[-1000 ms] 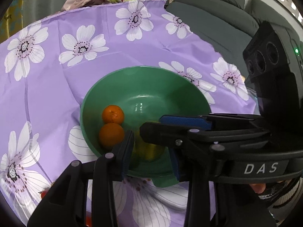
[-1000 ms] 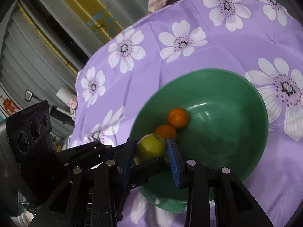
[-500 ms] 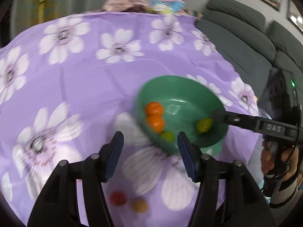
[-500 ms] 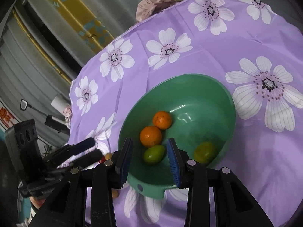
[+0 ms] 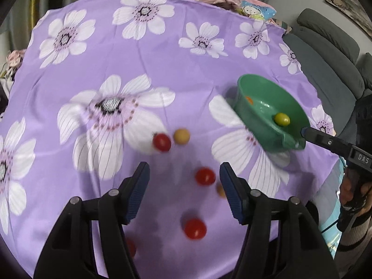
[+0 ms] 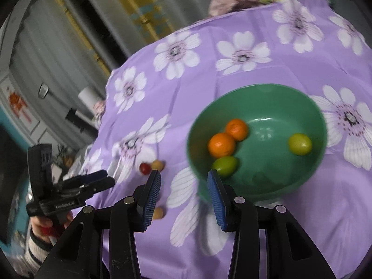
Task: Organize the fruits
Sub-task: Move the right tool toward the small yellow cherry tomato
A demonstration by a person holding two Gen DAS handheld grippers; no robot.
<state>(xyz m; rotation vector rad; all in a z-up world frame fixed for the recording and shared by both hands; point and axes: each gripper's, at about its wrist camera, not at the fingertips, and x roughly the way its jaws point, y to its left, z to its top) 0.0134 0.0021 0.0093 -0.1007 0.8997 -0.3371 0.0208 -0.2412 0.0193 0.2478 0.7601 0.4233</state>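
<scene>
A green bowl (image 6: pixel 309 174) stands on the purple flowered tablecloth and holds two oranges (image 6: pixel 222 145) and two green fruits (image 6: pixel 300 144). The bowl also shows at the right of the left wrist view (image 5: pixel 258 121). My right gripper (image 6: pixel 183 193) is open and empty, hovering just short of the bowl's near rim. My left gripper (image 5: pixel 184 181) is open and empty above several loose small fruits: red ones (image 5: pixel 205 176) and yellow ones (image 5: pixel 181 136). The left gripper also shows at the left of the right wrist view (image 6: pixel 102 179).
The tablecloth (image 5: pixel 116 69) covers a round table whose edge drops off close below both grippers. A grey sofa (image 5: pixel 330 53) stands beyond the table at the right. Crumpled cloth and a blue packet (image 5: pixel 255 9) lie at the far edge.
My right gripper let a green fruit go into the bowl and pulled back. My left gripper swung away from the bowl to the loose fruits on the cloth.
</scene>
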